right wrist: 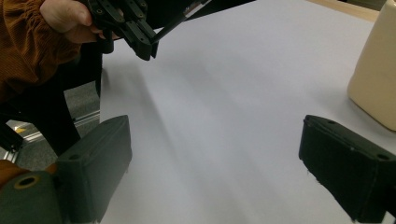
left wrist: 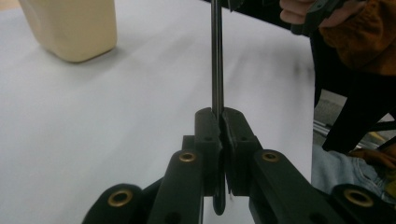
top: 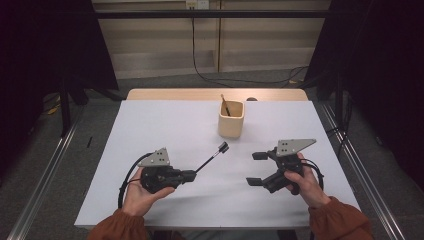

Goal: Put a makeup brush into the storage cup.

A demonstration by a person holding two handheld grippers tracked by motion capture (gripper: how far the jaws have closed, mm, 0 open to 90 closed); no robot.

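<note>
Between the pads of the left gripper [top: 192, 174], a slim black makeup brush [top: 212, 156] is sitting clamped by its handle, the jaws closing tight on the shaft with its butt end poking out behind them in the left gripper view. The brush is angling up and away from the jaws, its dark head [top: 223, 147] hanging clear above the white table [top: 165, 125], toward the holder. Ahead of those jaws and to one side, a cream square-sided holder [top: 231, 119] is standing upright on the table, well apart from the brush head; a second brush [top: 225, 105] with a light handle is leaning inside it. The right gripper [top: 258, 168] is resting low near the table's right edge, its jaws standing wide apart with nothing between them, the holder lying beyond its far jaw. Both hands are wearing rust-orange sleeves [top: 340, 220]. No brand, label or lettering is showing legibly on any item.
</note>
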